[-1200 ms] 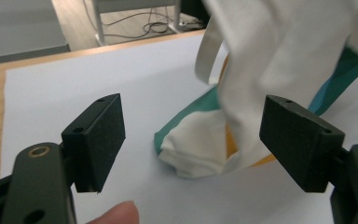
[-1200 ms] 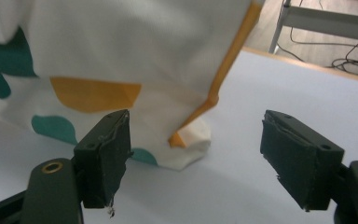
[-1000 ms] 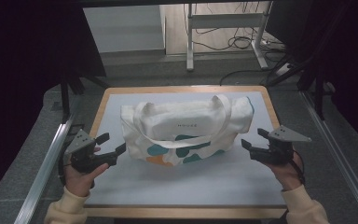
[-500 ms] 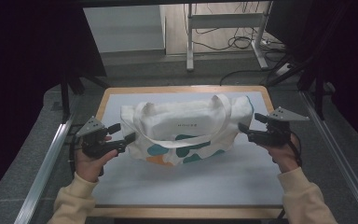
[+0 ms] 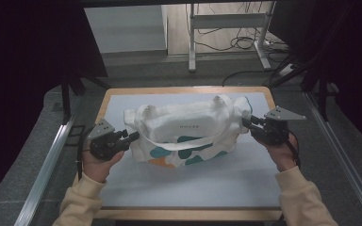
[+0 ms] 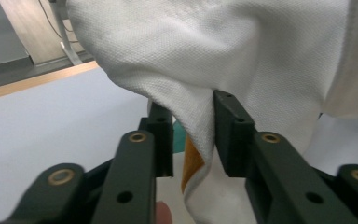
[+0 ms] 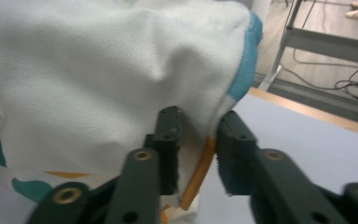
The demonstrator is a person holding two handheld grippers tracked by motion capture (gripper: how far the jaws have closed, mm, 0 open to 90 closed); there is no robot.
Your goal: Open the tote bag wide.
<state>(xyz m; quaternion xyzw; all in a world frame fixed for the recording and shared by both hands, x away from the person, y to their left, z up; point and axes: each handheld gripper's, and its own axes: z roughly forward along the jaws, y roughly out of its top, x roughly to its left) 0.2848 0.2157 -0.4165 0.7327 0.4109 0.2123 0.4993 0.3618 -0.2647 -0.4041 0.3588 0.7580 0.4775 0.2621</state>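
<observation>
- On the pale blue mat of the wooden-rimmed table (image 5: 122, 94), near its middle, lies a white canvas tote bag (image 5: 188, 127) printed with teal and orange shapes; one strap (image 5: 188, 143) loops across its front face.
- Left gripper (image 5: 134, 137): held at the bag's left end. Its jaws have just been closing, and in the left gripper view a hanging fold of the white fabric (image 6: 196, 126) sits pinched between them, with teal and orange print showing below the fold.
- Right gripper (image 5: 246, 123): held at the bag's right end, where a teal-edged corner (image 7: 254, 32) of the bag bulges above the jaws. Its jaws have likewise just been closing; in the right gripper view they nip a fold of cloth with an orange edge (image 7: 200, 172).
- Hands: a person's left hand (image 5: 99, 162) and right hand (image 5: 283, 150), both in cream sleeves, carry the two grippers from the near side of the table.
- Beyond the table's far edge, a metal frame leg (image 5: 192, 42) and loose cables (image 5: 245, 42) rest on the floor.
</observation>
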